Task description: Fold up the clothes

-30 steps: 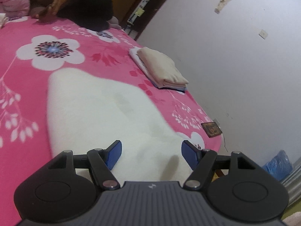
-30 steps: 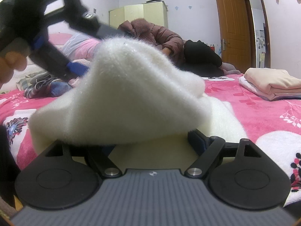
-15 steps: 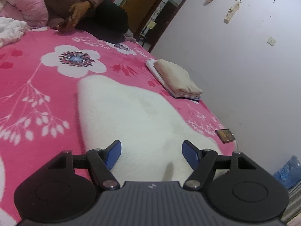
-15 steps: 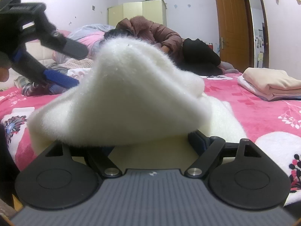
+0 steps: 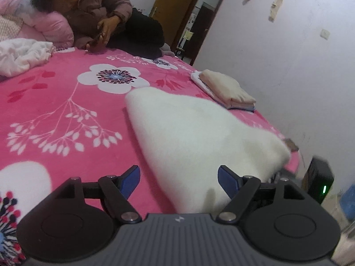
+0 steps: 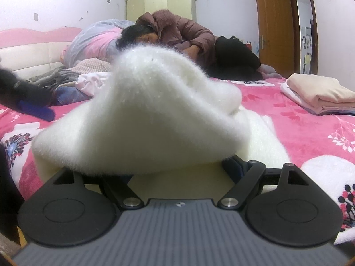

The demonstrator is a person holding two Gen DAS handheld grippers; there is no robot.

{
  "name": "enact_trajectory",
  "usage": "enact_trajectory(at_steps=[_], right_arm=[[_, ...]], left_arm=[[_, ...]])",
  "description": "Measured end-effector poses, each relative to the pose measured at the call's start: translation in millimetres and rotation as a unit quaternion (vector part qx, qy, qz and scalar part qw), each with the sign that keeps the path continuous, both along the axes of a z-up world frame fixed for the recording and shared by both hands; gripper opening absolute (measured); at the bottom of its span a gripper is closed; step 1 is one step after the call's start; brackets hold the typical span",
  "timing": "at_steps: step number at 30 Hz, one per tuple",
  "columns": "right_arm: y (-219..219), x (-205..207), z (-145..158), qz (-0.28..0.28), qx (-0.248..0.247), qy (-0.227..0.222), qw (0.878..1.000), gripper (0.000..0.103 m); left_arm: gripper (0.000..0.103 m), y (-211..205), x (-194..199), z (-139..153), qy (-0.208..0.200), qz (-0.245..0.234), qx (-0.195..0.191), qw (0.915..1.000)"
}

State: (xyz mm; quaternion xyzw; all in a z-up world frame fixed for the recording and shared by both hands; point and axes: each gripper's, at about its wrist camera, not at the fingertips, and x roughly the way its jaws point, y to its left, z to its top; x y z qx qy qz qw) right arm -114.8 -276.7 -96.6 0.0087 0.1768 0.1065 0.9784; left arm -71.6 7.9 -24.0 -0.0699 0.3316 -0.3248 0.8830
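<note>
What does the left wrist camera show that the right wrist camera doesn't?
Only the left wrist view shows the left gripper open and empty, with the bare wall beyond. Only the right wrist view shows the wardrobe and the headboard. Both show the fluffy white garment, the folded stack, the pink floral blanket and a seated person.

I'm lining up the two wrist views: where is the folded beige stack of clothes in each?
Left wrist: folded beige stack sits right of centre, beyond the white fluffy garment, near the wall.
Right wrist: folded beige stack at the far right edge.
Shared landmark: the wooden door.
</note>
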Motion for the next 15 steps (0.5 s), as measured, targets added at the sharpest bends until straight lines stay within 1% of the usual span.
enact_trajectory(at_steps=[4,7,10,12,15], right_arm=[[1.6,3.3,6.0,-0.005,-0.001,0.017,1.0,0.081],[2.9,5.8,10.5,-0.009,-0.002,0.029,1.0,0.081],[4.1,8.3,15.1,-0.014,-0.003,0.042,0.999,0.081],[4.9,10.0,18.1,-0.016,-0.003,0.051,0.999,0.08],[2.0,2.6,25.6,-0.022,-0.001,0.054,0.998,0.08]], left_arm=[[0.078,-4.6,-14.9,-10.0,-0.015,-0.027,0.028,0.9991],[0.079,-10.5,-23.1,-19.7,-0.017,-0.045,0.039,0.9981],[0.078,-18.3,-23.5,-31.7,-0.016,-0.035,0.056,0.9977],[0.075,-24.2,-21.6,-37.5,-0.022,-0.021,0.075,0.9968],[0.074,-31.0,-19.2,-41.1,-0.037,-0.005,0.083,0.9958]])
